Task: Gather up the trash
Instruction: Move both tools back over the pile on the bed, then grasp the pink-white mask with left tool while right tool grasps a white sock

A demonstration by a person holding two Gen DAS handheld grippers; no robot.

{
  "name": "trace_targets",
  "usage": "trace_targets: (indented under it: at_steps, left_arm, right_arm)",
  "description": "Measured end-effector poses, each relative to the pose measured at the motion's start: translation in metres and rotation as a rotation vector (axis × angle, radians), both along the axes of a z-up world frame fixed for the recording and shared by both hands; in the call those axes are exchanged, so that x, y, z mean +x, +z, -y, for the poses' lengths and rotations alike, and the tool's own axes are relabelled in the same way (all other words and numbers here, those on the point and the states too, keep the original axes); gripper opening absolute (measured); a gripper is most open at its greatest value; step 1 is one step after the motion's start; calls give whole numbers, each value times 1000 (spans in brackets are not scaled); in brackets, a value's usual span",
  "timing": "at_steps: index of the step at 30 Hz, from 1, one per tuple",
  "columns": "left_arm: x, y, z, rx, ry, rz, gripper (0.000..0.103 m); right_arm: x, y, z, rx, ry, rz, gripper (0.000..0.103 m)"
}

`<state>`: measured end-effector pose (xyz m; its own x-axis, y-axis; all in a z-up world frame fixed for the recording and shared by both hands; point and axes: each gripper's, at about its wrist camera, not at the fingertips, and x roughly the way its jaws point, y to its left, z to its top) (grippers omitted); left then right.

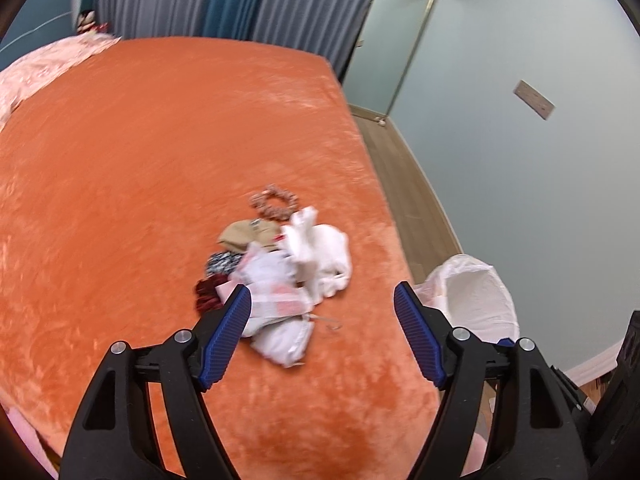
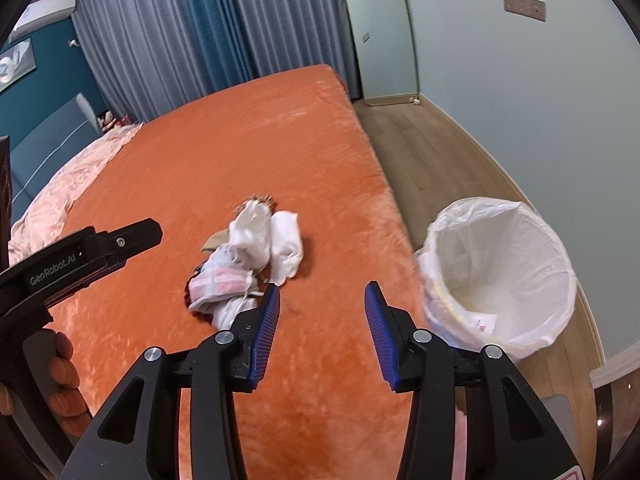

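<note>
A heap of trash point(image 1: 292, 280) lies on the orange bed cover point(image 1: 140, 160): white crumpled wrappers and tissue, a tan scrap, dark patterned bits and a pink beaded ring point(image 1: 274, 202). My left gripper point(image 1: 322, 300) hovers just short of the heap, open, with nothing between its blue pads. In the right wrist view the same heap point(image 2: 248, 256) sits ahead and left of my right gripper point(image 2: 320, 298), which is open and empty. A bin lined with a white bag point(image 2: 500, 276) stands on the floor beside the bed, to the right.
The left gripper's body point(image 2: 80, 256) and a hand point(image 2: 60, 380) show at the left in the right wrist view. A pink quilt point(image 2: 72, 184) covers the bed's far left. Wooden floor point(image 2: 432, 160), pale wall and curtains point(image 2: 200, 28) bound the bed.
</note>
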<state>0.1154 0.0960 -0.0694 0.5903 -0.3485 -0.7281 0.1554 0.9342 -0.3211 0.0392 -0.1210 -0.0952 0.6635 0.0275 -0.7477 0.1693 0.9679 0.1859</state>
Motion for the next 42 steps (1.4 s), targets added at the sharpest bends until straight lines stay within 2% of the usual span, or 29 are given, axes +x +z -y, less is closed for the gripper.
trace_targets:
  at_steps: [10,18,21,26,29,31,34,42]
  left_arm:
    - [16,-37,-43,1,69,-84,75]
    - [38,-72,-39,-14,39,-157,71]
    - [48,-83,-31,-13,23,-179,65]
    - [63,-101,-23,-18,0,-224,49]
    - [69,-111,-23,-22,-11,-247,32]
    - [71,-115,-23,-22,-13,-256,14]
    - [72,-117,-25,-31,-27,-258,0]
    - [68,-103,-37,-50,-33,-218,0]
  right_arm:
    - [17,-37,-55,7,110,-87,44]
    - [31,-58,-69,-1,128,-139,44]
    - [36,-64,-70,1,125,-157,44]
    - [45,-75,-69,11,119,-187,44]
    - [52,-80,-70,18,120,-201,44]
    - [57,-84,-70,26,121,-207,44]
    - [65,-90,-71,43,122,-217,44]
    - [86,-102,-83,86,144,-233,44]
